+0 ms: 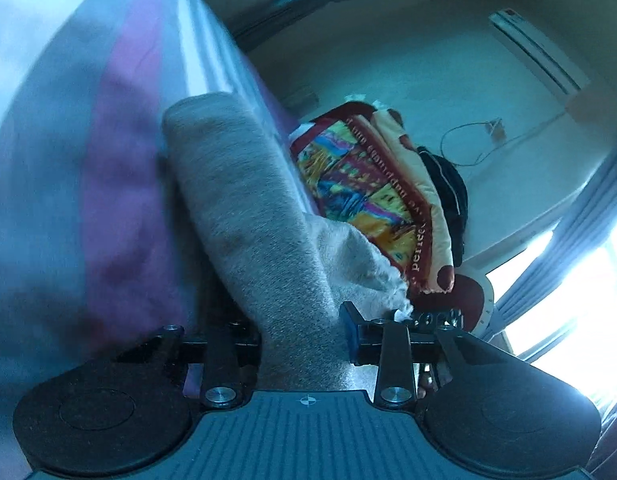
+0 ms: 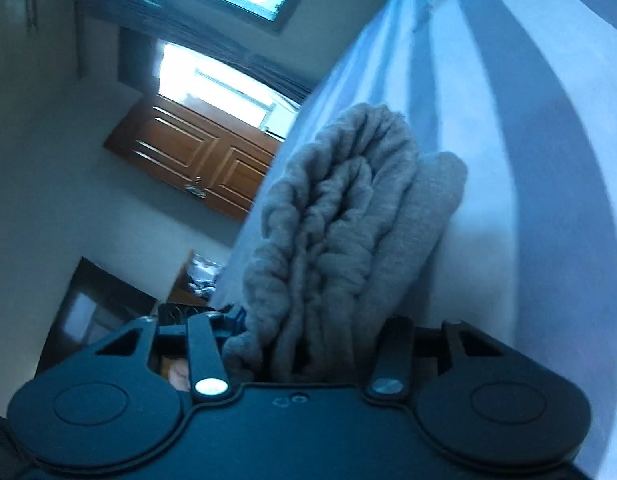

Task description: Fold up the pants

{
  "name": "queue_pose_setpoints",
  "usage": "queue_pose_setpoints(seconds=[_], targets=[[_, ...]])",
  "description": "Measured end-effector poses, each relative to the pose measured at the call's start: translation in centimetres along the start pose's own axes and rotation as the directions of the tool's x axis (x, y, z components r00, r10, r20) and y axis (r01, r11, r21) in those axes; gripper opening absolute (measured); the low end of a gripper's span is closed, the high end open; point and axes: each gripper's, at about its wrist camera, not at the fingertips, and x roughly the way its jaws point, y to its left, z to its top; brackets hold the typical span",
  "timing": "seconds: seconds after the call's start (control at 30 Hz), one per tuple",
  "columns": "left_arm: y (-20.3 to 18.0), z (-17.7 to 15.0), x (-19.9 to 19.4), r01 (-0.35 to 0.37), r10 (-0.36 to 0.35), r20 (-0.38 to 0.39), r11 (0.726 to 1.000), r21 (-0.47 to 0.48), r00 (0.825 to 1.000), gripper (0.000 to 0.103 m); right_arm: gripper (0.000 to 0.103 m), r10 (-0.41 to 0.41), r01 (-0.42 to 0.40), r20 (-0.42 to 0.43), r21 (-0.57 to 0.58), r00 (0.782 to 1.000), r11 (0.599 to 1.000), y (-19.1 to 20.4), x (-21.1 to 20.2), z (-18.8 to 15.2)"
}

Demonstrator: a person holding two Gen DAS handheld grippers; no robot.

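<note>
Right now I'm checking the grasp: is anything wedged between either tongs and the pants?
Nothing visible. The left tongs close directly on the grey pants, and the right tongs grip their bunched folds.

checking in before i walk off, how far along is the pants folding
Done: the grey fleece pants are already bunched into several layers. In hand: the left gripper and right gripper are each shut on one end of the bundle, held against the blue and purple striped bedsheet. Left: laying it flat, letting go, and any last fold.
</note>
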Motion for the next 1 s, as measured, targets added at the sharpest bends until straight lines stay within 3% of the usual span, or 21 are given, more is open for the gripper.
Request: queue_pose_setpoints(seconds=[0.27, 0.5, 0.67, 0.83, 1.0], targets=[[0.7, 7.9, -4.7, -0.045, 0.039, 0.143, 0.998, 0.037, 0.989, 0.035, 0.045, 0.075, -0.08, -0.059, -0.102, 0.995, 0.992, 3.3, 6.4, 6.9], [3.8, 13.7, -5.8, -0.14, 0.131, 0.168, 0.989, 0.041, 0.977, 0.035, 0.045, 0.06, -0.07, -0.092, -0.106, 0.994, 0.992, 2.9, 13.2, 12.5], [6.8, 14.1, -3.3, -0.212, 0.21, 0.129, 0.977, 0.008, 0.969, 0.035, 0.045, 0.026, -0.037, -0.12, -0.089, 0.992, 0.995, 1.3, 14.9, 12.6], [9.3, 13.5, -2.8, -0.236, 0.239, 0.108, 0.971, -0.04, 0.965, 0.035, 0.046, -0.086, 0.085, -0.159, -0.012, 0.984, 0.996, -2.7, 15.9, 11.4], [8.8, 13.4, -2.5, -0.259, 0.262, 0.101, 0.965, -0.037, 0.96, 0.035, 0.049, -0.068, 0.069, -0.125, 0.01, 0.99, 0.998, -3.1, 15.2, 10.3]])
